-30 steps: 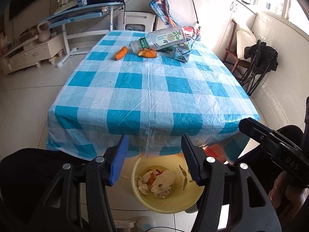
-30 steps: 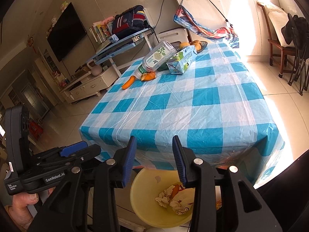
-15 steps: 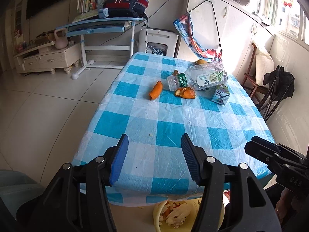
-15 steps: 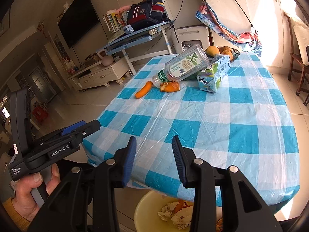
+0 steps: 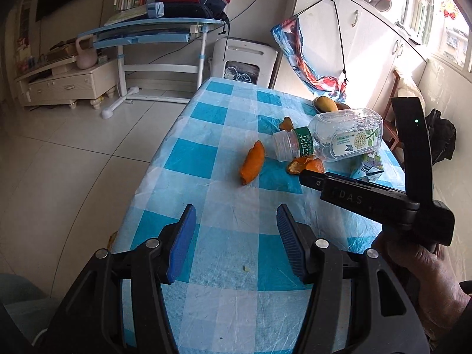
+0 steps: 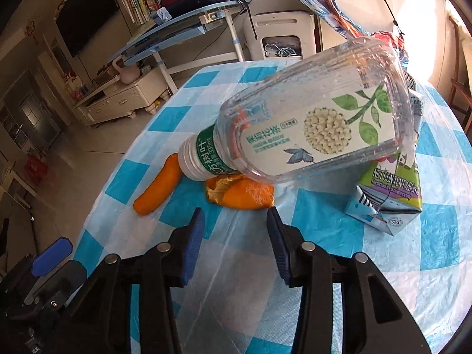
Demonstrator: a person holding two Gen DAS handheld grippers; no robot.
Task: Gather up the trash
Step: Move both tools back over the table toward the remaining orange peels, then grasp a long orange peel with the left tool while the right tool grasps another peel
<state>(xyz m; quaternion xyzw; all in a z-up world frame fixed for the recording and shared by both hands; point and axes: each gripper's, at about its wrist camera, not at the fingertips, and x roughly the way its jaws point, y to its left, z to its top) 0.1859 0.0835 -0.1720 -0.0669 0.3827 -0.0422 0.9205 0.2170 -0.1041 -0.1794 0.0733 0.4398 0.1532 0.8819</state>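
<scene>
On the blue-checked tablecloth (image 5: 224, 242) lie two orange peels: a long one (image 5: 252, 162) (image 6: 157, 188) and a curled one (image 5: 305, 165) (image 6: 240, 192). An empty clear plastic bottle (image 5: 330, 137) (image 6: 298, 124) lies tilted, its body resting on a small drink carton (image 6: 389, 194) (image 5: 367, 169). My left gripper (image 5: 234, 237) is open and empty over the near part of the table. My right gripper (image 6: 234, 239) is open and empty, just short of the curled peel. Its body shows in the left wrist view (image 5: 377, 197).
A plate with yellow fruit (image 5: 326, 104) sits at the table's far end beside another peel scrap (image 5: 286, 124). Beyond stand a blue desk (image 5: 153, 29), a white appliance (image 5: 244, 62) and a low cabinet (image 5: 65, 85). A chair (image 5: 442, 135) stands at the right.
Both grippers have moved up from the yellow trash bin and forward over the table. The right one has closed in on the bottle and curled peel. The bin has left both views.
</scene>
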